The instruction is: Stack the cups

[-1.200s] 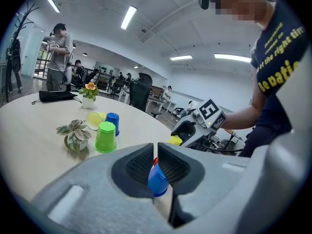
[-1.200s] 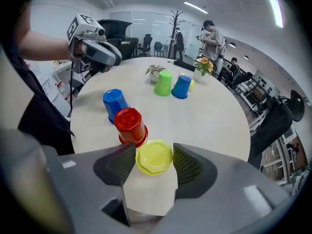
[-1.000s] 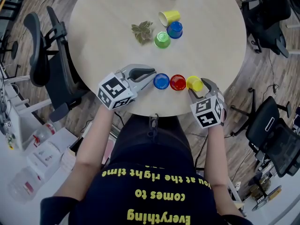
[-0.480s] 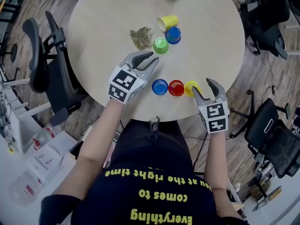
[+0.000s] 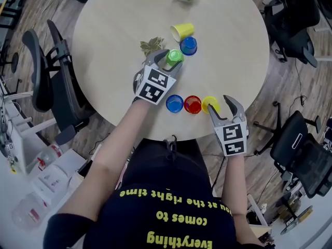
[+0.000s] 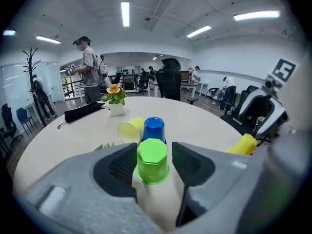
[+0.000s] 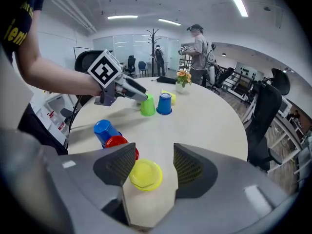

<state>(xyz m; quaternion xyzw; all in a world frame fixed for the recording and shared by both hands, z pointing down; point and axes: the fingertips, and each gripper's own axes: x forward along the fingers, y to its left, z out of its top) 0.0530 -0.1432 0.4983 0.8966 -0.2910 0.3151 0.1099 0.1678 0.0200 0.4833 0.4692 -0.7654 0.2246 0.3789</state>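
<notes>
Bright ceiling strip lights, sharp frames, gripper views fisheye-warped at edges

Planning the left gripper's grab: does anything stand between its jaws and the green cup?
Nothing visible does. The left gripper's jaws have just been opening and now straddle the green cup; a blue cup stands beyond it.

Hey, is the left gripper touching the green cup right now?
Cannot tell. In the left gripper view the green cup stands between the left gripper's jaws, which have just been opening; its side meets one pad's outline with no clear gap.
</notes>
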